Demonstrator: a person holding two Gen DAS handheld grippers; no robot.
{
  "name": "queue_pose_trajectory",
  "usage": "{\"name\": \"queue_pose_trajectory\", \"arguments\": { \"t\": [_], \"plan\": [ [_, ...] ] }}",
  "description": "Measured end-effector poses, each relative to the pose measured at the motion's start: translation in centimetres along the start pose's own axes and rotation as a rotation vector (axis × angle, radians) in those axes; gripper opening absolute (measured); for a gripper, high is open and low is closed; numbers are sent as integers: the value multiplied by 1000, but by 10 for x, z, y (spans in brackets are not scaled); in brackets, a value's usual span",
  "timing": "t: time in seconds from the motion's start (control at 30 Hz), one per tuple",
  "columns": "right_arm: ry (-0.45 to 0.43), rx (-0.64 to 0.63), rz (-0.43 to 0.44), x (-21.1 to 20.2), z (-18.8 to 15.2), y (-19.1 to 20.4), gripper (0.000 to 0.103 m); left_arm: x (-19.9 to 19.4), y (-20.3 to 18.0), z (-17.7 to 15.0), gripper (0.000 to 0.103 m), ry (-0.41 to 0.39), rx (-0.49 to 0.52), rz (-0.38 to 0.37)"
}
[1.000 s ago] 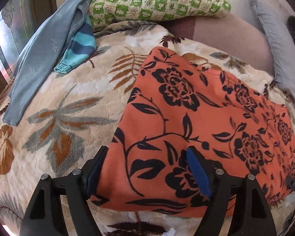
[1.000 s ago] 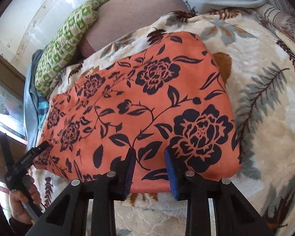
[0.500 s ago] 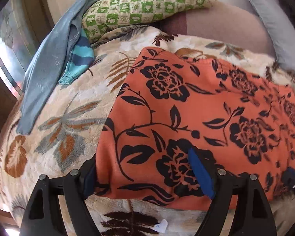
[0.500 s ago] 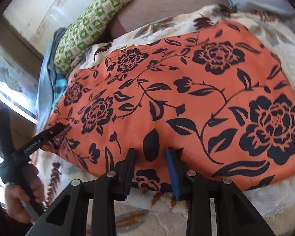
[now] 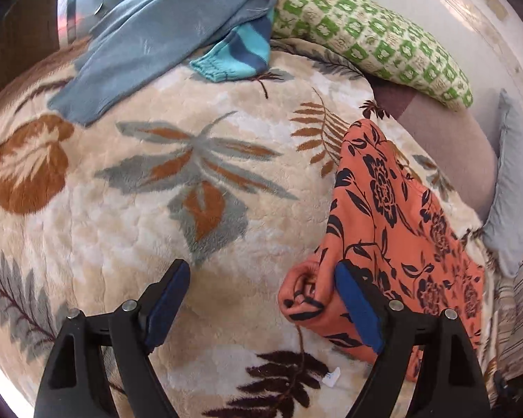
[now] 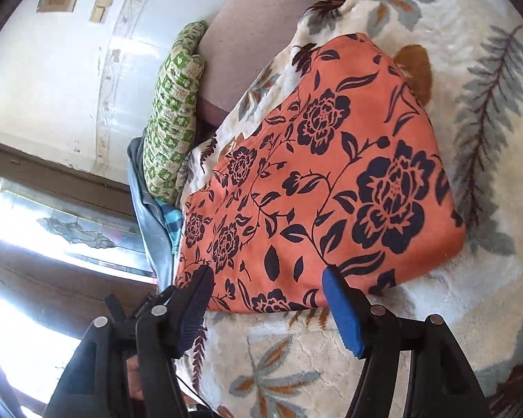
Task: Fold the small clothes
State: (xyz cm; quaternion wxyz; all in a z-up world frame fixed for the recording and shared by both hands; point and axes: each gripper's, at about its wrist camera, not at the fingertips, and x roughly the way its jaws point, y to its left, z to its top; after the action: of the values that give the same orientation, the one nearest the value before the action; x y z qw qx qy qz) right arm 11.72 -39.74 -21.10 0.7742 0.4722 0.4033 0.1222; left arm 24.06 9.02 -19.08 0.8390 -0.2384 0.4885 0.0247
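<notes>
The left claw [image 5: 258, 299] stood wide w/ nothing pinched. Its blue pads [image 5: 167, 304] were well apart over the cream leaf-print blanket [image 5: 129, 230]. The rolled near corner of the orange floral garment [image 5: 394, 230] sat just inside the 3 o'clock pad, touching or nearly so; couldn't tell which. From there the garment ran off toward 1 o'clock. A small white tag [image 5: 332, 376] lay on the blanket at abt 5 o'clock of the claw. Farther out at 11 o'clock lay a grey-blue cloth [image 5: 164, 35]. A teal-and-navy striped cuff [image 5: 237, 55] poked from under it at 12. A green-checked pillow [image 5: 376, 38] was at 1 o'clock, and a pale blue pillow [image 5: 512, 188] at the 3 o'clock edge.

The right claw [image 6: 265, 299] had just been opening. It stood fairly wide, gripping nothing. The garment's near hem lay between and just beyond its pads [image 6: 343, 313], which didn't press on it. The garment [image 6: 331, 181] lay folded flat on the blanket [image 6: 488, 111], reaching up toward 12 o'clock. Past the 9 o'clock finger showed part of the other claw, w/ a hand below it partly hidden. The green pillow [image 6: 174, 118] was at 10 o'clock and a bright window [image 6: 52, 230] at 9.
</notes>
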Motion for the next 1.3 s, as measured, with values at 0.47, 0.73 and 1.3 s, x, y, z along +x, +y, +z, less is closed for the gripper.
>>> {"name": "queue_pose_trajectory", "arguments": {
  "t": [0.47, 0.73, 1.3],
  "plan": [
    [-127, 219, -62, -45, -16, -53, 68, 25, -29, -23, 89, 25, -26, -135],
    [-194, 234, -120, -32, 3, -62, 68, 42, -48, -18, 87, -16, 12, -212],
    [-319, 27, -240, -28, -4, -12, 20, 17, -42, -14, 32, -68, 57, -286]
  ]
}}
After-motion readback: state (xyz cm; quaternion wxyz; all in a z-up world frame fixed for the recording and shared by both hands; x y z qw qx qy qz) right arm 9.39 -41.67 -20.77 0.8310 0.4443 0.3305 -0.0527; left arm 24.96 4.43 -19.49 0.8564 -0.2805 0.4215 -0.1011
